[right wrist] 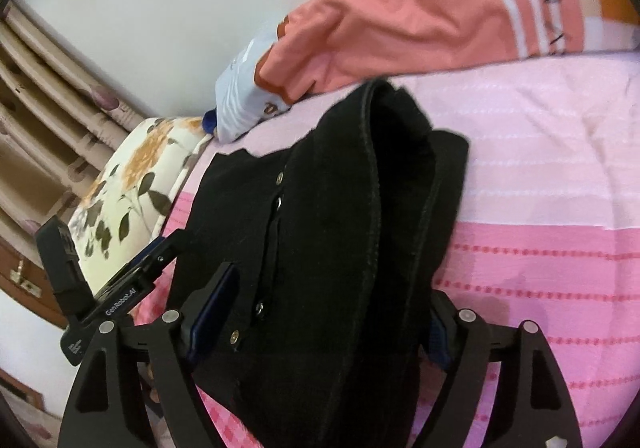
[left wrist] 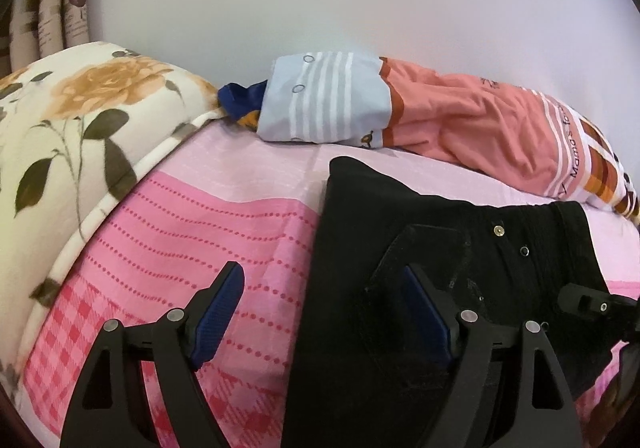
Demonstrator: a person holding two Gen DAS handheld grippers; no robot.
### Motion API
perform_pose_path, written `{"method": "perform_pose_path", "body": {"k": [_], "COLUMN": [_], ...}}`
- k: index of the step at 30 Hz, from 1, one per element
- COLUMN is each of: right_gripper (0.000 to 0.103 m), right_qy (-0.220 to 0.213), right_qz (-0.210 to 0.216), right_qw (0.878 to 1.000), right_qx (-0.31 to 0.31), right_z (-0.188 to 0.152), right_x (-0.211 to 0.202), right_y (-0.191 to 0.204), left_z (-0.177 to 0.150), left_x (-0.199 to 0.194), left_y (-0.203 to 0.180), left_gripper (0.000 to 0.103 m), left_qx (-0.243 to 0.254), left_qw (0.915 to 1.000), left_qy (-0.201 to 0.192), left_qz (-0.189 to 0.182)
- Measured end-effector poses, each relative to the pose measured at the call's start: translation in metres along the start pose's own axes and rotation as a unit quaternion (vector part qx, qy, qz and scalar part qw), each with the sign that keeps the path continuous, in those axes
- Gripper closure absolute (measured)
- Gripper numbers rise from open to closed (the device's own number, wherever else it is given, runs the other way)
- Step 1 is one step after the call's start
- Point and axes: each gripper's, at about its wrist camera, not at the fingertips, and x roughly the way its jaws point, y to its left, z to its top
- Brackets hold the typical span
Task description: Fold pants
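Black pants [left wrist: 440, 248] lie on the pink bed sheet [left wrist: 200, 240], already folded into a compact stack, just in front of the orange garment [left wrist: 472, 127]. Left claw [left wrist: 324, 312] is spread wide, released, one finger over the pants. Right claw [right wrist: 316, 312] straddles the raised fold; grip unclear, cannot tell. Judged mostly done: top layer still needs flattening.

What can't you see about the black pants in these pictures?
- Lower part of the black pants: cut off by the bottom edge in both wrist views.
- Whether the right gripper squeezes them: the cloth hides its right finger.
- Fabric under the left gripper: its right finger covers it.
- Words on the orange garment: too small and bent by the fisheye.
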Motion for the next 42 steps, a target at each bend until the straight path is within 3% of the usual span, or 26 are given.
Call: {"method": "perform_pose_path", "body": {"k": [4, 8, 12, 15, 19, 24, 30, 36, 39, 42], "right_gripper": [0.024, 0.023, 0.022, 0.015, 0.008, 0.003, 0.001, 0.001, 0.001, 0.0], "right_qy": [-0.029, -0.054, -0.075, -0.098, -0.124, -0.141, -0.147, -0.149, -0.154, -0.162], "right_qz": [-0.019, -0.05, -0.055, -0.058, -0.059, -0.057, -0.056, -0.046, -0.041, -0.04], "right_qw": [0.999, 0.997, 0.994, 0.99, 0.982, 0.979, 0.98, 0.981, 0.981, 0.979], "right_qx": [-0.005, -0.025, -0.048, -0.086, -0.128, -0.134, -0.124, -0.112, -0.113, -0.117], "right_z": [-0.003, -0.01, -0.013, -0.016, -0.019, -0.026, -0.037, -0.046, -0.051, -0.055], "right_x": [-0.015, -0.029, -0.045, -0.062, -0.082, -0.103, -0.119, -0.135, -0.144, -0.155], "right_y": [0.004, 0.014, 0.029, 0.052, 0.085, 0.105, 0.113, 0.119, 0.125, 0.131], "left_z": [-0.003, -0.001, 0.003, 0.006, 0.012, 0.023, 0.036, 0.031, 0.024, 0.022], "left_x": [-0.012, -0.023, -0.039, -0.059, -0.089, -0.136, -0.172, -0.209, -0.227, -0.236], "left_y": [0.0, -0.004, -0.017, -0.027, -0.038, -0.045, -0.05, -0.055, -0.062, -0.07], "left_gripper": [0.022, 0.022, 0.022, 0.01, 0.002, 0.0, 0.0, 0.0, 0.0, 0.0], "left_qx": [-0.004, -0.003, 0.024, 0.04, 0.054, 0.046, 0.036, 0.016, 0.03, 0.046], "left_qw": [0.9997, 0.9991, 0.9974, 0.995, 0.9902, 0.9854, 0.9852, 0.9796, 0.9759, 0.9778], "left_qy": [-0.024, -0.037, -0.051, -0.073, -0.112, -0.157, -0.158, -0.191, -0.213, -0.202], "left_qz": [-0.003, 0.018, 0.045, 0.056, 0.063, 0.047, 0.057, 0.059, 0.038, 0.032]}}
